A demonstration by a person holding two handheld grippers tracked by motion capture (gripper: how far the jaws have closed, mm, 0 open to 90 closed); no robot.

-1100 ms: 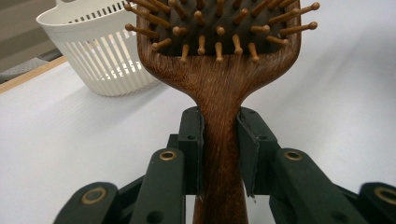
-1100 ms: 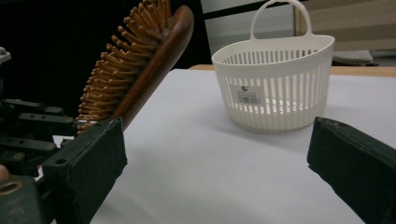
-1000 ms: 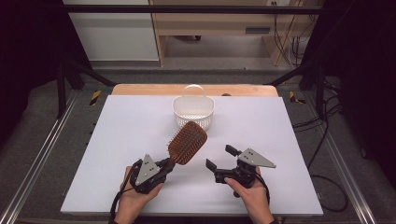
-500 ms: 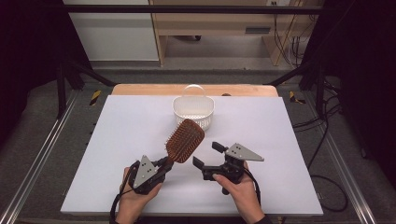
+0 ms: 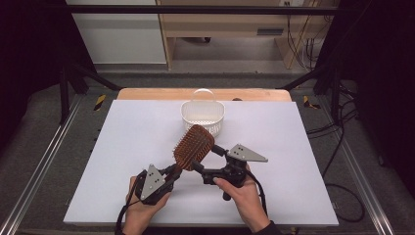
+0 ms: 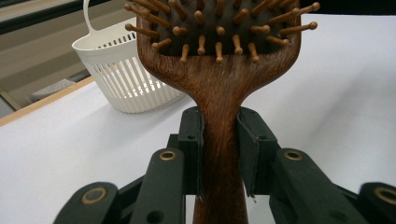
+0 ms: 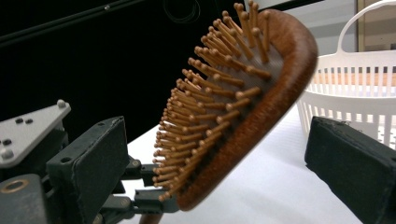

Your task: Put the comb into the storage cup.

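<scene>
From above, the left gripper (image 5: pixel 172 171) sits low on the white table (image 5: pixel 122 147), its jaws clamped on the handle of a wooden hairbrush (image 5: pixel 194 147) that tilts up and away toward the white slatted basket (image 5: pixel 202 117). The left gripper view adds the close detail: black pads pinch the dark grained handle (image 6: pixel 219 140) from both sides, and round-tipped wooden pins stud the paddle head. To the right, the right gripper (image 5: pixel 208 159) is spread wide around the brush head. Its own view shows the bristle face toward one black jaw and the rounded back toward the other, neither pad touching the brush (image 7: pixel 243 116); the ribbed plastic basket (image 7: pixel 355 88) stands behind.
</scene>
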